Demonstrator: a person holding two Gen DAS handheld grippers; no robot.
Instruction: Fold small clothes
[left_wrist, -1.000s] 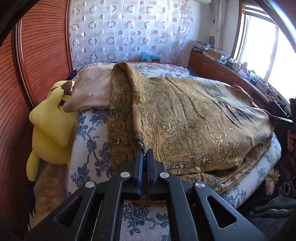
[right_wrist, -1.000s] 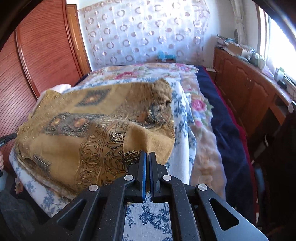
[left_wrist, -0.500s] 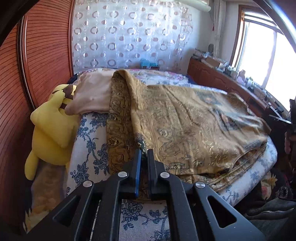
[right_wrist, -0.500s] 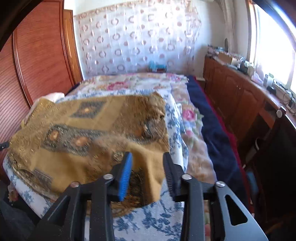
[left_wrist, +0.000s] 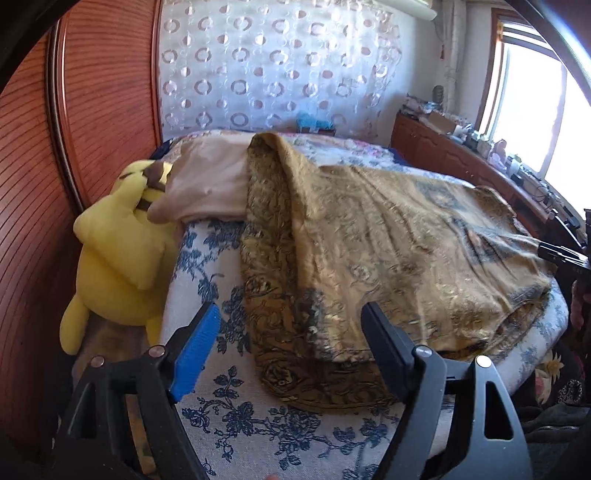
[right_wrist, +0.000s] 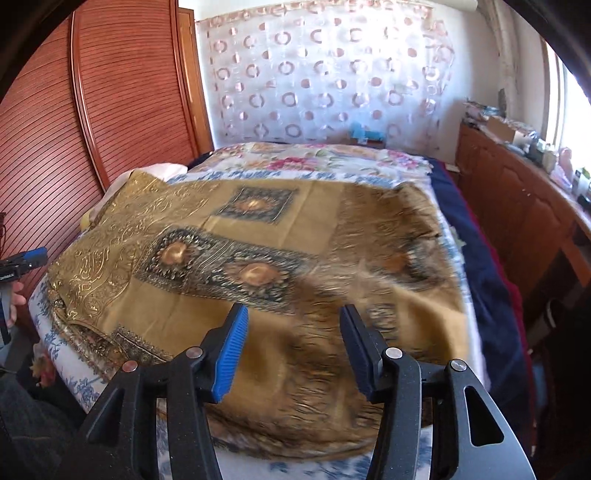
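Floral bed (left_wrist: 229, 417), gold cloth (left_wrist: 388, 258) just beyond left gripper (left_wrist: 291, 334)

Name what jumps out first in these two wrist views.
The gold patterned cloth dominates, folded over and spread across the blue-flowered bedspread. Next comes the bright yellow plush toy, wedged between the bed's left edge and the red wooden wardrobe. Both the left gripper and the right gripper have just opened, pads clear of the cloth.
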